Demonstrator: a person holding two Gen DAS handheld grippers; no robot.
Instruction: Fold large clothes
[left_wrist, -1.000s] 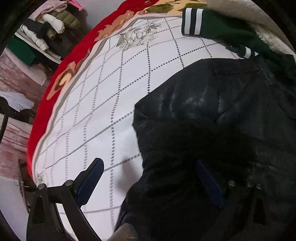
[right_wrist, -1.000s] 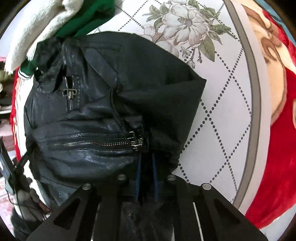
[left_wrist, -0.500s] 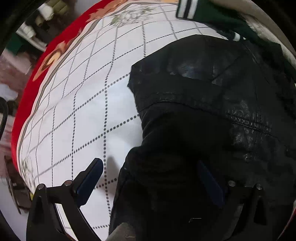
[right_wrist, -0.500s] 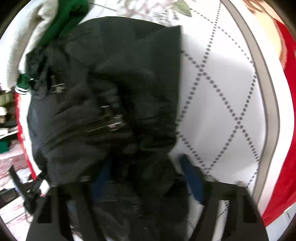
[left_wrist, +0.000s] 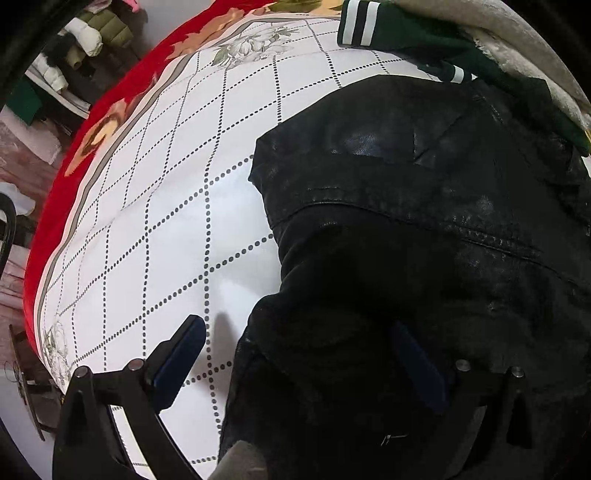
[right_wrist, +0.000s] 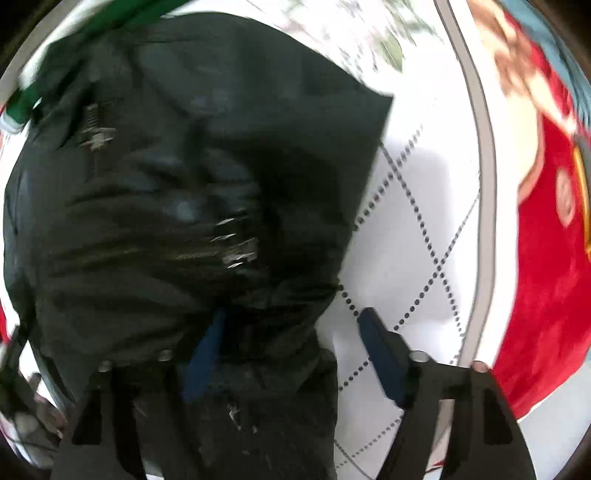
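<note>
Tongs gape on both sides: left gripper (left_wrist: 299, 354) and right gripper (right_wrist: 291, 332) straddle the near edge of the black leather jacket (left_wrist: 424, 221) on the quilt (left_wrist: 155, 229). Jacket looks heavy, stiff, slick; pinch seams or hem.

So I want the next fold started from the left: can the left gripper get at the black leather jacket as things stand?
Probably yes. The left gripper is open, with the black leather jacket already lying between its fingers; nothing covers that edge.
</note>
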